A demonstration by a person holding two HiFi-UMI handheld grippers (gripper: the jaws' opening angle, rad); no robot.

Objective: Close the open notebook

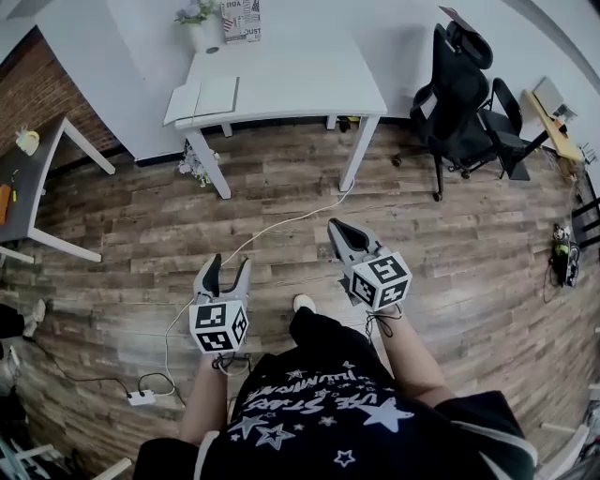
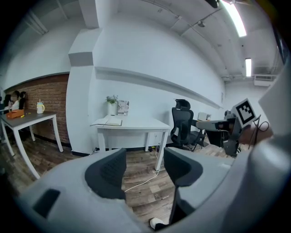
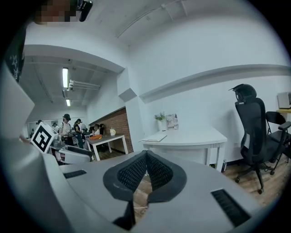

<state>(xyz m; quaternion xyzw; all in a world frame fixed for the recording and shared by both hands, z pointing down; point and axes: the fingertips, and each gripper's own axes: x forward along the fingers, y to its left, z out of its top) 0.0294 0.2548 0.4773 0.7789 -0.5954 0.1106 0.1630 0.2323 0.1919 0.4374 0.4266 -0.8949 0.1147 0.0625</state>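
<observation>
An open white notebook [image 1: 202,98] lies at the left end of a white table [image 1: 300,75], far ahead of me across the wooden floor. It also shows on the table in the left gripper view as the notebook [image 2: 109,122] and in the right gripper view as the notebook [image 3: 154,137]. My left gripper [image 1: 228,265] is held over the floor, its jaws open and empty [image 2: 144,159]. My right gripper [image 1: 336,227] is a little further forward, its jaws shut with nothing between them [image 3: 146,154]. Both are well short of the table.
A potted plant [image 1: 197,23] and a printed card [image 1: 241,19] stand at the table's back. A black office chair [image 1: 459,94] is to its right. A white cable [image 1: 281,225] runs over the floor to a power strip [image 1: 141,397]. Another table [image 1: 37,178] stands at the left.
</observation>
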